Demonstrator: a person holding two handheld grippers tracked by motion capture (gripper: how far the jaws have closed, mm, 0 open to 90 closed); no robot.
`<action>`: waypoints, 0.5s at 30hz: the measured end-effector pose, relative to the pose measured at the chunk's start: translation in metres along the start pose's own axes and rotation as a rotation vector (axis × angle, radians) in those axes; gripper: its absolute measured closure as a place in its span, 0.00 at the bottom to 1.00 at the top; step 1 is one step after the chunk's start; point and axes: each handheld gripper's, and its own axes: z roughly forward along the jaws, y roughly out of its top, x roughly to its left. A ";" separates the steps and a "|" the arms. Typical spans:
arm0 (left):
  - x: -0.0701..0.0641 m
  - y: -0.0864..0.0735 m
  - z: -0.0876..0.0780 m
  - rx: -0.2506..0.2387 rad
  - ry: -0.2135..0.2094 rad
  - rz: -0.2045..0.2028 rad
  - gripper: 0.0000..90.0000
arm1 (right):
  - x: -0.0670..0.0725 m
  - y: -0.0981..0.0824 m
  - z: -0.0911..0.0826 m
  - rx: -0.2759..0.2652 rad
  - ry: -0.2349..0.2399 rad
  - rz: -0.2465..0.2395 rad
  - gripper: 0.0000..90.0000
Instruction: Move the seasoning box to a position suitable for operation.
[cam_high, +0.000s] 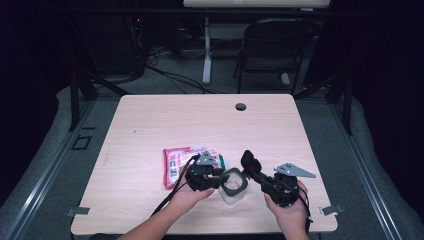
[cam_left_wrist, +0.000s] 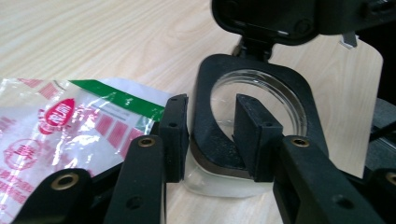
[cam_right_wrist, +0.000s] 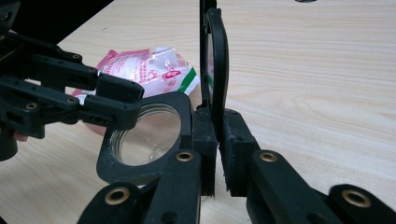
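In the lower middle of the high view a clear container (cam_high: 233, 191) with a black rim frame (cam_high: 234, 182) stands on the surface (cam_high: 150, 120), between the two hands. The left gripper (cam_high: 216, 178) comes in from the lower left, its forearm slanting up toward the centre, hand cupped under the body and jaws lying level, pointing right. In the left gripper view its jaws straddle the near side of the black rim frame (cam_left_wrist: 205, 116), one pad outside and one inside the opening, holding that edge at a middling gap. The right gripper (cam_high: 252, 169) sits in the lower right, hand wrapped around its body from below, jaws angled up and left toward the container. In the right gripper view its jaws are nearly together, pinching the bottom edge of the hinged lid (cam_right_wrist: 217, 70), which stands upright and edge-on above the frame (cam_right_wrist: 140, 140). A red-and-white printed bag (cam_high: 177, 165) lies flat just left of the left gripper, partly under it
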 end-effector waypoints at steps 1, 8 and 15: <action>0.000 0.000 0.000 0.003 0.003 0.002 0.73 | 0.000 0.002 0.001 0.004 0.000 -0.003 0.95; -0.002 -0.002 -0.002 -0.004 0.002 -0.002 0.73 | -0.004 0.011 0.012 0.010 -0.006 -0.002 0.95; -0.004 -0.005 -0.006 -0.021 -0.007 -0.015 0.73 | -0.006 0.016 0.021 -0.001 0.004 -0.002 0.93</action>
